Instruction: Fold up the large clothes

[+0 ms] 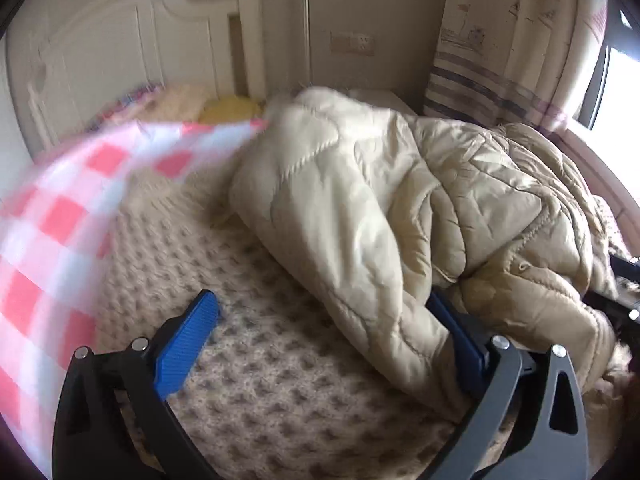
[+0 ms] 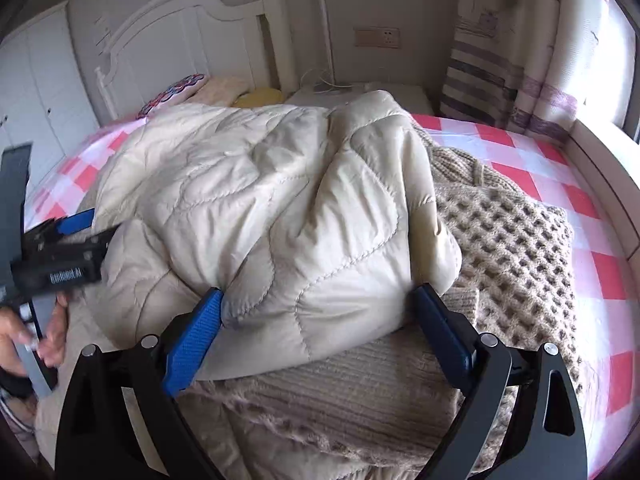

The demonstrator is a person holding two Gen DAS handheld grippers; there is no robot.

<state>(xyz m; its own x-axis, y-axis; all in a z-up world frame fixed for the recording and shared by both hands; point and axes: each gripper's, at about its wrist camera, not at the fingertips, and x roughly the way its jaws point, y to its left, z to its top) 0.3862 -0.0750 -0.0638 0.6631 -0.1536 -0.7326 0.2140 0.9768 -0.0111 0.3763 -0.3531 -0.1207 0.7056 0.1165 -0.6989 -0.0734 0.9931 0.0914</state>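
On the bed [image 2: 560,168], spread with a pink-checked sheet, a cream quilted jacket [image 2: 280,208] is being shown lying bunched over a beige waffle-knit sweater [image 2: 512,248]. At the left, the left hand-held gripper [image 1: 324,328] is being held wide, one jacket fold resting against its right finger. At the right, the right hand-held gripper [image 2: 320,316] is being held wide around the jacket's near edge, its pads touching the fabric on both sides.

We see a quilted cream jacket [image 2: 272,200] of smooth, faintly glossy cloth, a coarse waffle-knit beige sweater [image 2: 508,248], a matt checked sheet [image 2: 560,168], ribbed blue plastic pads [image 2: 196,340].
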